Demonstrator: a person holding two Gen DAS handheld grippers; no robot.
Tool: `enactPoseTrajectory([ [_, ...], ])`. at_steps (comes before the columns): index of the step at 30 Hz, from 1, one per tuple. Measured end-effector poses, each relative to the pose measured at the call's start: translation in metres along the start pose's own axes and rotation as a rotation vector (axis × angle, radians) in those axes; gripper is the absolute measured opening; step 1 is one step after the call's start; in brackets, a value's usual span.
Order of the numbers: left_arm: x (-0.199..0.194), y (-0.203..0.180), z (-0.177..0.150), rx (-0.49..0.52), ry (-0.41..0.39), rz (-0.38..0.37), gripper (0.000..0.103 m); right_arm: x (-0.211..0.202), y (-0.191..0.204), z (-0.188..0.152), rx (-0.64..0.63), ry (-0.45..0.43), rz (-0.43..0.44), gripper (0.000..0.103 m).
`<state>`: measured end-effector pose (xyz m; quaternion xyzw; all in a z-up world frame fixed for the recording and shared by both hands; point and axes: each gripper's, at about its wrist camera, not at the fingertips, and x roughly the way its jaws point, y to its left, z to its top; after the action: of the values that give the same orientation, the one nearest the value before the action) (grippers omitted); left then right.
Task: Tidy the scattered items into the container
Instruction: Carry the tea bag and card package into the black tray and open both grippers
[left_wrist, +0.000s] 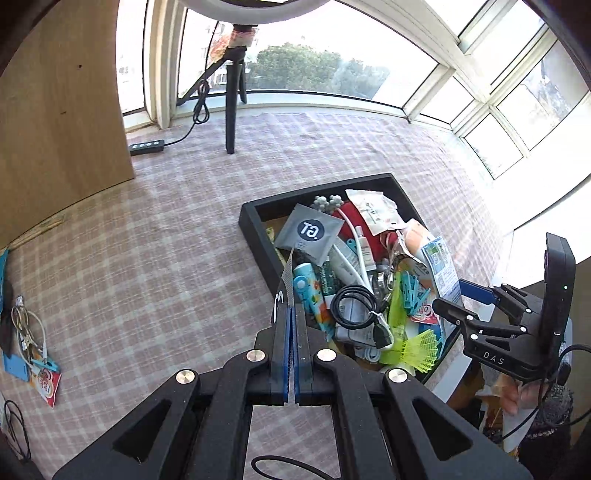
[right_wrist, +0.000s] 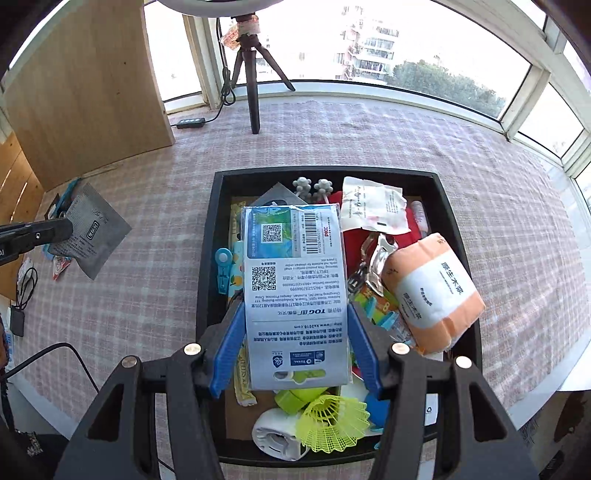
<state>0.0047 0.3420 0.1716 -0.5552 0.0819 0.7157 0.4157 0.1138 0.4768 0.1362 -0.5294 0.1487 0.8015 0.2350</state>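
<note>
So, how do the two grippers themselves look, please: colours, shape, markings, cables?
Both are black plastic frames with angled linkage arms, silver round rivets and blue finger pads. The left gripper has a black cable looping under it. The right gripper bears white letters "DAS" on its side, a camera block with a small green light, and a thin black cable.

The pink-and-white checked tablecloth (right_wrist: 369, 140) looks like soft matt woven cloth. On it sits the black rectangular tray (right_wrist: 205, 280), matt, probably plastic or painted wood. Inside the tray: a glossy plastic-wrapped printed card pack (right_wrist: 295, 280), a neon-yellow plastic mesh shuttlecock (right_wrist: 336, 421), a peach tissue pack in smooth film (right_wrist: 432, 291) and a coiled black rubbery cable (left_wrist: 352, 306). Left of the tray, a grey foil sachet (right_wrist: 90, 229) looks matt-metallic. Behind it stands a light wood-grain panel (right_wrist: 88, 88), smooth.
</note>
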Motion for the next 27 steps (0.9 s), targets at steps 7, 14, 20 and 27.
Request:
enactPoseTrajectory([
  [7,0.024,-0.083,0.017,0.129,0.043,-0.08,0.0,-0.01,-0.072,-0.04,0.156,0.029,-0.077,0.053],
  [14,0.041,-0.122,0.027,0.175,0.051,-0.089,0.038,-0.007,-0.114,-0.057,0.257,0.035,-0.091,0.055],
  [20,0.039,-0.11,0.025,0.149,0.046,-0.062,0.056,-0.004,-0.119,-0.053,0.284,0.052,-0.1,0.063],
  [27,0.033,-0.086,0.016,0.127,0.044,-0.004,0.056,-0.006,-0.109,-0.047,0.273,0.035,-0.094,0.063],
])
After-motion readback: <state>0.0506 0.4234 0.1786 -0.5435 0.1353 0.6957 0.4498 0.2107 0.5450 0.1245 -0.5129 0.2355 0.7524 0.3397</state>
